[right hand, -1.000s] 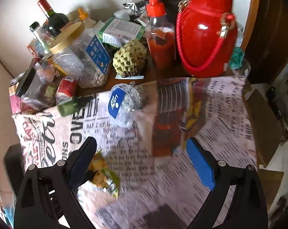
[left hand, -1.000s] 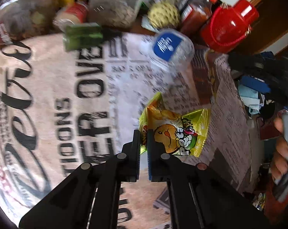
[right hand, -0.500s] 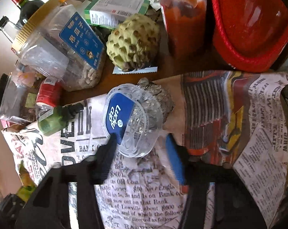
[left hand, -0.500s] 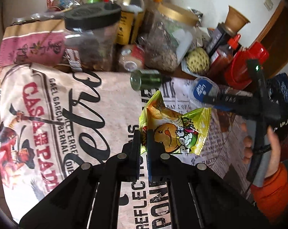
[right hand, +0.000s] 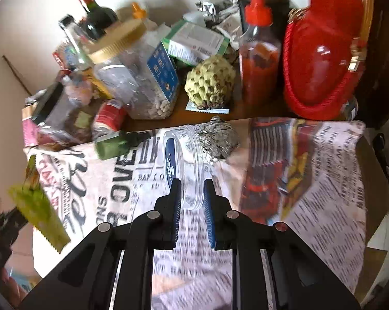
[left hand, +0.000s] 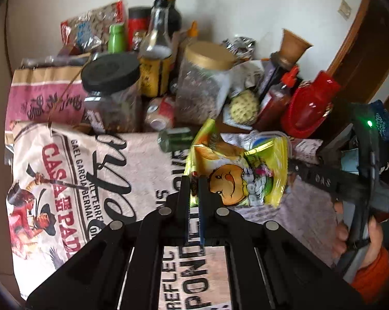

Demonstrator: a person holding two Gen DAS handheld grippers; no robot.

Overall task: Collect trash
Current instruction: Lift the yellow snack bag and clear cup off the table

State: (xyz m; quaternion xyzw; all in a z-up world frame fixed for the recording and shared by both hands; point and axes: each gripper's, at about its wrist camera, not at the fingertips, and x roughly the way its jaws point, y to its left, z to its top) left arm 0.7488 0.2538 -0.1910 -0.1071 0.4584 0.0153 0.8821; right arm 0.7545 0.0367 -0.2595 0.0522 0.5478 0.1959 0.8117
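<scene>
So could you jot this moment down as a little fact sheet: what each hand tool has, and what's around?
left gripper: shut on yellow snack wrapper, lifted off the table
right gripper: jaws closed on clear plastic cup with blue label, tipped on its side
beside the cup: crumpled foil ball
surface: newspaper-print tablecloth
behind: custard apple, red-capped sauce bottle, wine bottle, green bottle lying down

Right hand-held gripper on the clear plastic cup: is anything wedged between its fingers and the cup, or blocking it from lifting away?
Nothing visible. The right hand-held gripper is shut on the clear plastic cup, pads against its sides. A crumpled foil ball lies just behind the cup, not over it. The left hand-held gripper holds the yellow snack bag off to the side.
</scene>
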